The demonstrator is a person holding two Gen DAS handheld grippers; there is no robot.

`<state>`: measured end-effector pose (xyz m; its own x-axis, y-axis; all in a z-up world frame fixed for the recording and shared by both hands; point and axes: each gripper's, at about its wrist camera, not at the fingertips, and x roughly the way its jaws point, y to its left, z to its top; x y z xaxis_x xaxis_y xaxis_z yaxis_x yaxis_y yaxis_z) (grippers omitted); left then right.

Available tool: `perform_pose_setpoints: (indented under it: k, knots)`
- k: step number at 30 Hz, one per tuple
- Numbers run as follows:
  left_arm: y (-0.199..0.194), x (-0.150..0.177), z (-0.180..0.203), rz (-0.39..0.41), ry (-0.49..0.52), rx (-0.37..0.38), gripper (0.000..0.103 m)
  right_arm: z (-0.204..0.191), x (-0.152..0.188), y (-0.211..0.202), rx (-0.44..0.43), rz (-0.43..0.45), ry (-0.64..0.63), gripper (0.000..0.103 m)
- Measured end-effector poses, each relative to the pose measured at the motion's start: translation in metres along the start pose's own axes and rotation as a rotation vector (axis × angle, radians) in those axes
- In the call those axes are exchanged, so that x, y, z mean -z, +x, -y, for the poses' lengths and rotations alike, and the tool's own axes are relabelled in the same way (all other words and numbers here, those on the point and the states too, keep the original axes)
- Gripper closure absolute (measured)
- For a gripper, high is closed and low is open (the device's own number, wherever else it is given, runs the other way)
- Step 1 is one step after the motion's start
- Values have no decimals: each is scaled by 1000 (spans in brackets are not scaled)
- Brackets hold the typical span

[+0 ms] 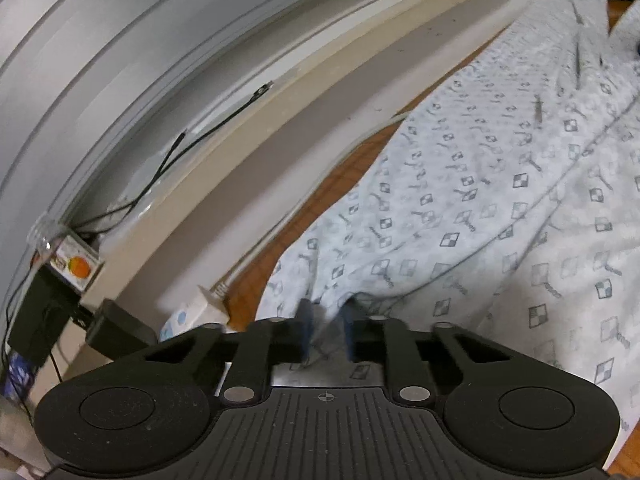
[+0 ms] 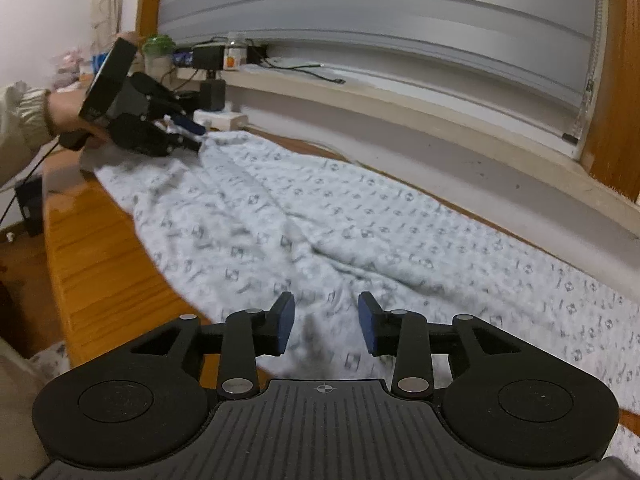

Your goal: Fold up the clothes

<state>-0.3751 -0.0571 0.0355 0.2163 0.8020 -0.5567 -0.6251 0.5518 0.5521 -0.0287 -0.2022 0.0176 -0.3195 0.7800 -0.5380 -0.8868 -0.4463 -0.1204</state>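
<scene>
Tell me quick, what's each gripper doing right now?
Left gripper: shut on the cloth's edge.
Right gripper: open, holding nothing, above the cloth.

I see a wooden surface [image 2: 96,248] carrying a patterned white garment [image 2: 320,220], spread from far left to near right.

A white patterned garment [image 2: 320,232] lies spread, wrinkled, along the wooden table [image 2: 100,264].
</scene>
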Motion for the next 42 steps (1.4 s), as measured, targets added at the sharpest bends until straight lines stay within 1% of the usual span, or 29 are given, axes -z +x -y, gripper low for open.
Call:
perform_pose_setpoints:
  k: [1, 2, 3, 4, 6, 7, 8, 9, 13, 16, 18, 19, 21, 24, 25, 26, 27, 28, 29, 30, 31, 33, 34, 35, 37, 38, 40, 42]
  knots:
    - [1, 0, -1, -1, -9, 5, 91, 0, 2, 0, 7, -10, -3, 66]
    - [1, 0, -2, -3, -18, 9, 96, 1, 5, 0, 19, -21, -3, 66]
    - [2, 0, -3, -5, -27, 13, 100, 3, 8, 0, 30, -31, -3, 66]
    - [2, 0, -4, -9, -38, 15, 102, 4, 11, 1, 41, -41, -2, 67]
    - [1, -1, -8, -21, -63, 26, 102, 8, 15, 0, 56, -42, 3, 69]
    - [1, -1, -9, -25, -73, 30, 102, 11, 15, -1, 61, -38, 7, 73]
    - [0, -2, -9, -19, -71, 26, 102, 13, 16, -2, 67, -34, 11, 89]
    - [-2, -2, -10, -12, -70, 24, 102, 16, 16, -2, 70, -31, 11, 97]
    - [-12, -9, -19, 19, -108, 38, 102, 29, 0, -10, 133, 12, -19, 98]
    - [-9, -17, -34, 21, -161, 28, 102, 44, -31, -18, 192, 44, -77, 98]
    - [-5, -22, -45, 17, -201, 15, 102, 52, -56, -16, 249, 65, -150, 98]
    - [-3, -25, -51, 15, -221, 8, 102, 55, -69, -12, 284, 72, -196, 98]
    - [2, -31, -63, 11, -260, -5, 102, 61, -91, 5, 312, 76, -246, 98]
    - [10, -38, -79, 0, -318, -26, 101, 65, -110, 53, 382, 49, -353, 97]
    - [22, -37, -80, -32, -328, -40, 98, 65, -111, 74, 407, 23, -380, 97]
    - [31, -36, -78, -60, -335, -58, 91, 65, -110, 98, 431, -17, -395, 94]
    - [36, -34, -76, -72, -340, -71, 88, 65, -106, 117, 453, -52, -399, 93]
    - [39, -32, -74, -79, -345, -81, 79, 65, -101, 131, 466, -68, -388, 93]
    - [36, -29, -69, -62, -350, -82, 72, 64, -97, 140, 461, -74, -368, 92]
    - [31, -27, -65, -44, -353, -77, 67, 62, -94, 141, 422, -64, -330, 87]
    - [26, -26, -60, -20, -350, -67, 58, 60, -91, 143, 383, -53, -292, 83]
    - [16, -28, -50, 43, -347, -40, 56, 56, -86, 141, 310, -30, -223, 68]
    - [13, -30, -47, 71, -355, 3, 56, 55, -85, 140, 264, -22, -185, 66]
    - [11, -32, -43, 96, -363, 47, 54, 57, -84, 140, 210, -24, -141, 65]
    - [13, -37, -34, 127, -381, 145, 52, 63, -82, 143, 145, -42, -68, 65]
    - [16, -39, -29, 135, -381, 172, 50, 66, -80, 145, 115, -54, -34, 64]
    - [25, -43, -17, 129, -362, 204, 49, 72, -77, 149, 68, -84, 22, 63]
    - [33, -43, -9, 117, -353, 231, 48, 73, -73, 149, 45, -89, 60, 60]
